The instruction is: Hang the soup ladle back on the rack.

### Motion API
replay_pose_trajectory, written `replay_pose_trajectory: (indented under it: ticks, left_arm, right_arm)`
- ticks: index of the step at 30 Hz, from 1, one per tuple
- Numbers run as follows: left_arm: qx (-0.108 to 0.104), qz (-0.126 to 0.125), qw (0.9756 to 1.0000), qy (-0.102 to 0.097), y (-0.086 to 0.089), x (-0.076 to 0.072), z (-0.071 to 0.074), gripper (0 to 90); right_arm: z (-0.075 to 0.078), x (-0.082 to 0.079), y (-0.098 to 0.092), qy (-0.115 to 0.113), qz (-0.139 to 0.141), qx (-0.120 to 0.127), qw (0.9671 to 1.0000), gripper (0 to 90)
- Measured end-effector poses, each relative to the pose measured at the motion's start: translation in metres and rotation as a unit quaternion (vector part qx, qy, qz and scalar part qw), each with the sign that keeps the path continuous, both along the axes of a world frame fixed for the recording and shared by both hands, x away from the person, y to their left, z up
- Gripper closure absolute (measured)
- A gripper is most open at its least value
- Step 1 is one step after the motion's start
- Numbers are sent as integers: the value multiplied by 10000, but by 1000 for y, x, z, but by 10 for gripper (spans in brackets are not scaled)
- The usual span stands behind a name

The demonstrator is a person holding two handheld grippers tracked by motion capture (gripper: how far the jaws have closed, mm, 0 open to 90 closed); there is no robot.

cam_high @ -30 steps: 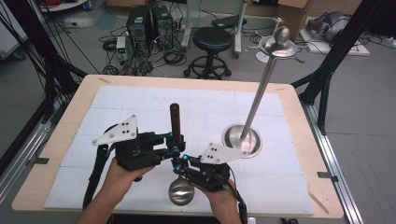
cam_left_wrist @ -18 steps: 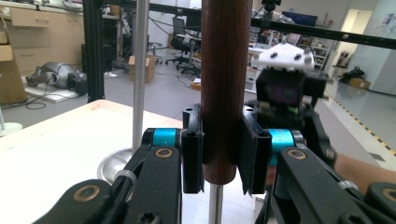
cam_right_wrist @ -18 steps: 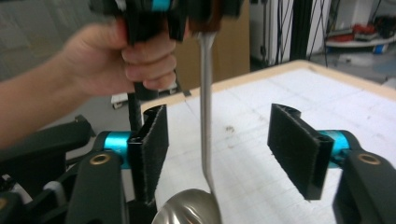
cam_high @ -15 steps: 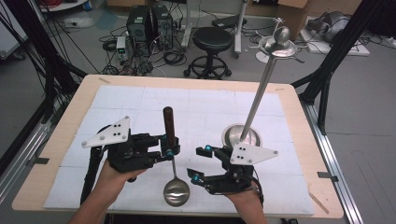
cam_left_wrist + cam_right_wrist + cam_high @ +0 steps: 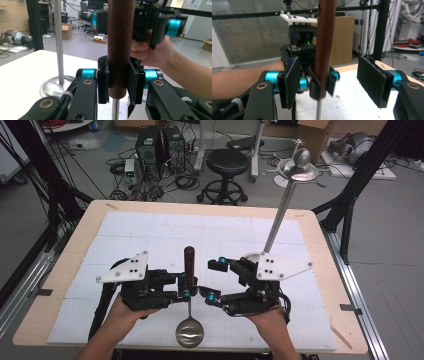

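Note:
A ladle with a dark wooden handle (image 5: 189,260) and a steel bowl (image 5: 189,334) stands nearly upright over the near middle of the table, bowl toward the front edge. My left gripper (image 5: 187,287) is shut on the lower end of that handle (image 5: 120,37), one pad on each side, just above the thin metal shaft. My right gripper (image 5: 212,280) stands open immediately right of the ladle. In the right gripper view its pads (image 5: 372,82) are wide apart, and the handle (image 5: 325,37) rises between them, touching neither.
A tall steel stand has a slanted pole (image 5: 280,215) with a dish and ball on top (image 5: 299,167). Its round base (image 5: 53,85) sits behind my right gripper. The white mat (image 5: 150,240) covers the wooden table. A stool (image 5: 227,162) and cables lie beyond.
My right gripper has opened and drawn away to the right from the ladle's lower end. My left gripper keeps its hold on the handle.

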State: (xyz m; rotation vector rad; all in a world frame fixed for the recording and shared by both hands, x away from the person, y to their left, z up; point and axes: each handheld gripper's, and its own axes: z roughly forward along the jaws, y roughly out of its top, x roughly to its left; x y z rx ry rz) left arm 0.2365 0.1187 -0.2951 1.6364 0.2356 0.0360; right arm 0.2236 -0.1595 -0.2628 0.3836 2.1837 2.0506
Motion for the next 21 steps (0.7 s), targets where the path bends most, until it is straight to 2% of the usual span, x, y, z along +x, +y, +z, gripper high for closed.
replay_pose_trajectory:
  ticks: [5, 11, 17, 21]
  left_arm:
    - [2, -19, 10000, -10, 0, 0, 0, 734]
    - [62, -111, 9999, -36, -3, -1, -1, 734]
    - [74, -164, 9998, -34, -7, -2, -2, 734]
    - [60, -202, 9998, -45, -8, -2, -3, 734]
  right_arm:
    - [10, 2, 7, -36, 133, -74, 9999, 340]
    - [13, 9, 14, 72, 224, -157, 9996, 339]
    - [12, 11, 20, 51, 393, -123, 9991, 463]
    - [12, 11, 21, 30, 466, -98, 9989, 593]
